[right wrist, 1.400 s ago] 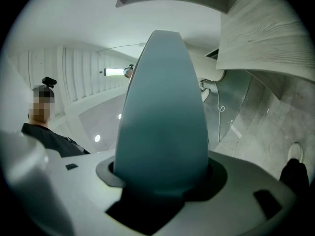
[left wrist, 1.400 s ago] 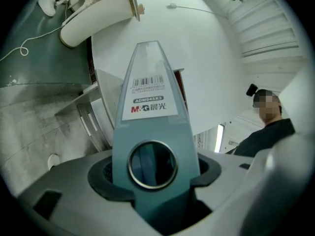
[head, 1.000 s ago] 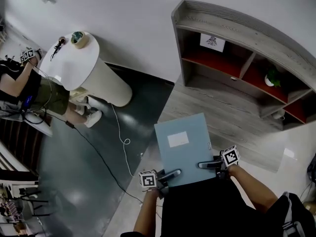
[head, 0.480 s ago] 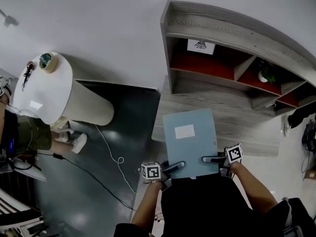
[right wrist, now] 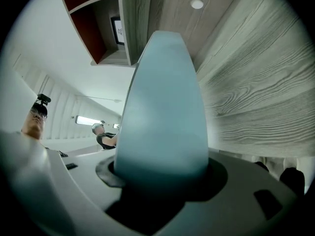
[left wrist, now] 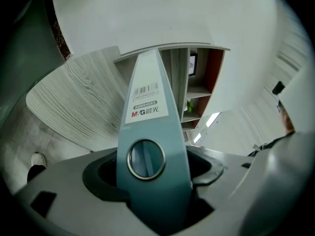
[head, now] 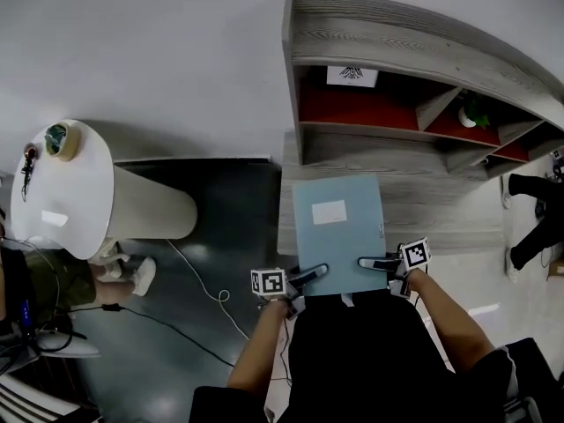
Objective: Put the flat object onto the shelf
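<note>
Before the shelf [head: 388, 42], we hold the blue box file [head: 339, 227] flat in the air, short of its compartments. Our left tongs [head: 313, 272] grip the near end by the spine, their jaws having just been opening a little; our right tongs [head: 370, 262] clamp the near-right edge.

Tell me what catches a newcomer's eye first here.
A flat pale blue file box sits mid-frame, gripped at its near edge by the left gripper, whose jaws have just been opening around it, and the right gripper. Beyond it stands a grey wooden shelf with red backing.
</note>
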